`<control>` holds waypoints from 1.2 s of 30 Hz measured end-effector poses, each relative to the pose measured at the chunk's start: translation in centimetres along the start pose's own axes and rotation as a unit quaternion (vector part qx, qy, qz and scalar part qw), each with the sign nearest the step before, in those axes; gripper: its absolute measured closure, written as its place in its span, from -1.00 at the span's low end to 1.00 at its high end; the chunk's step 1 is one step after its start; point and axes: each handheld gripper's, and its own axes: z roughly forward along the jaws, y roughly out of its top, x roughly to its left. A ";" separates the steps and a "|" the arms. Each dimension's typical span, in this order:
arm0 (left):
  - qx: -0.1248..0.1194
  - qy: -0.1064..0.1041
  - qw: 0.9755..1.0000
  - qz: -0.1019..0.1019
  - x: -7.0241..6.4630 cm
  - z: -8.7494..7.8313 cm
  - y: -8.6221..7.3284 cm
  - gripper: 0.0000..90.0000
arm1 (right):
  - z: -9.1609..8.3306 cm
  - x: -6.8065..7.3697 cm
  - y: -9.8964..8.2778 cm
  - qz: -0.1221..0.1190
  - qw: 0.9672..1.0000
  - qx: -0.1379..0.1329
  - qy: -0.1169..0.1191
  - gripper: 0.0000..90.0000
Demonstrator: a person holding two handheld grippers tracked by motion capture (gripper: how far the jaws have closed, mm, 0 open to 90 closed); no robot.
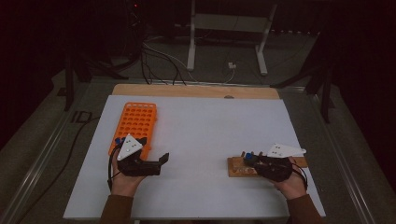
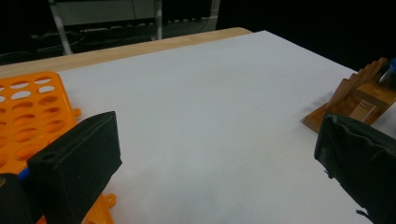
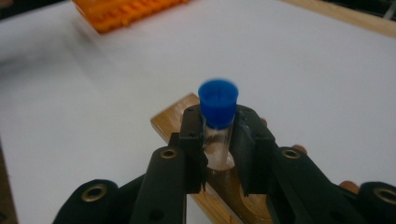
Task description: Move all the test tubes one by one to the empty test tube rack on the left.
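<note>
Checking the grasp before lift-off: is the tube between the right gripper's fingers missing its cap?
No, the tube carries a blue cap above the right gripper fingers.

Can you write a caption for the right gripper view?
Right tongs pinch a blue-capped tube over a wooden holder.

1. I count two tongs: the left tongs (image 1: pixel 164 157) and the right tongs (image 3: pixel 218 148).
2. One tube (image 3: pixel 217 122) with a blue cap, standing between the right tongs' jaws.
3. One orange rack (image 1: pixel 135 125).
4. One wooden block (image 1: pixel 239 166).
5. One white surface (image 1: pixel 210 130) under it all.
6. Two hands, my left hand (image 1: pixel 123 179) and right hand (image 1: pixel 292 184).
</note>
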 end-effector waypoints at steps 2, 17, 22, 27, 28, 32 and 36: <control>0.001 -0.001 1.000 0.000 -0.1 0.1 0.0 -0.98 | 0.1 0.0 0.0 0.004 1.000 -0.003 0.000 0.67; 0.004 -0.005 1.000 0.002 -0.2 0.2 0.0 -0.98 | 0.2 0.1 0.0 -0.001 1.000 -0.008 -0.006 0.71; 0.005 -0.007 1.000 0.002 -0.2 0.3 0.0 -0.98 | -0.8 0.1 0.6 0.003 1.000 -0.022 -0.014 0.71; 0.008 -0.008 1.000 0.004 -0.3 0.4 0.0 -0.98 | -2.1 -0.1 1.6 0.005 0.999 -0.045 -0.017 0.71; 0.008 -0.009 1.000 0.003 -0.4 0.4 0.0 -0.98 | -2.2 -0.1 1.8 0.007 0.999 -0.047 -0.018 0.71; 0.010 -0.014 1.000 0.005 -0.6 0.6 0.0 -0.98 | -3.0 -0.2 2.7 0.009 0.998 -0.062 -0.016 0.71; 0.011 -0.020 1.000 0.007 -0.9 0.9 0.1 -0.98 | -3.6 -0.1 3.6 0.007 0.997 -0.076 -0.014 0.71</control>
